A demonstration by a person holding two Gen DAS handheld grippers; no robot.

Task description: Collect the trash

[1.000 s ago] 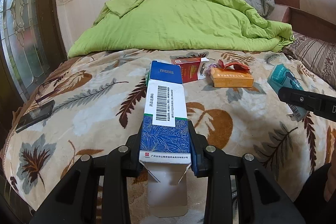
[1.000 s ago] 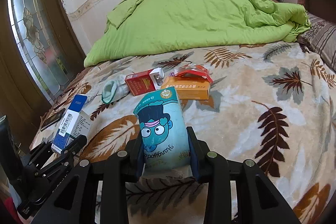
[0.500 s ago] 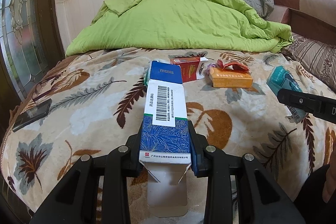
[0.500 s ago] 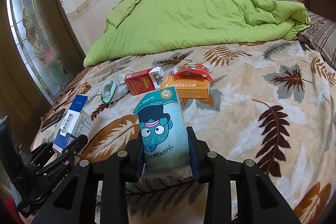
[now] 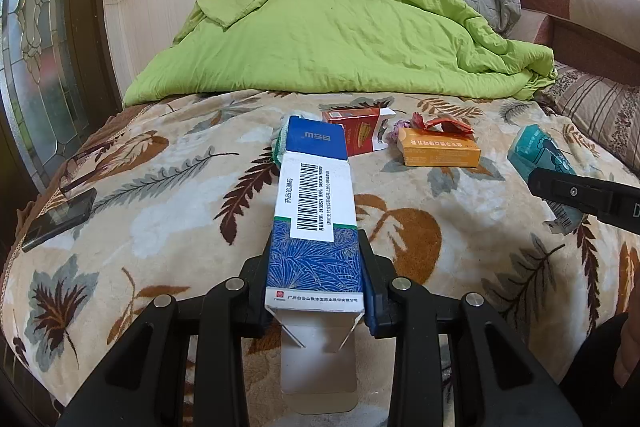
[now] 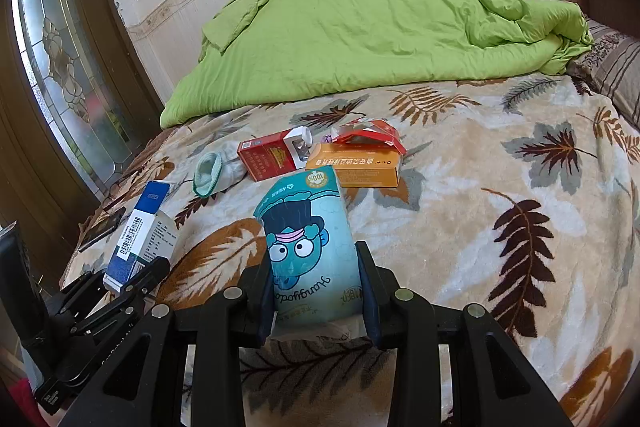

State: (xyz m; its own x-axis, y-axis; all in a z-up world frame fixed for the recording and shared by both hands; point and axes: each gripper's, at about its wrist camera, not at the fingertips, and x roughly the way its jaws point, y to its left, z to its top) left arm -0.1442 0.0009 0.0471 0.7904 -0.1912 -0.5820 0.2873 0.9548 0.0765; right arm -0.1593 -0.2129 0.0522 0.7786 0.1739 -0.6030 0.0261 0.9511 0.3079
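You are mid-collection with both hands full: your left gripper (image 5: pixel 316 287) has its fingers clamped on the sides of a long blue-and-white cardboard medicine box (image 5: pixel 314 211) with its near flap hanging open, and your right gripper (image 6: pixel 318 291) has its fingers pressed on a soft teal plastic packet printed with a cartoon face (image 6: pixel 308 247). Both items are lifted above the leaf-patterned blanket on the bed (image 6: pixel 500 187). Farther off lie 3 more pieces: a red cigarette pack (image 6: pixel 266 157), an orange carton (image 6: pixel 356 167) and a crumpled red wrapper (image 6: pixel 368 133). No bin is visible, so next you probably need to carry both items to one.
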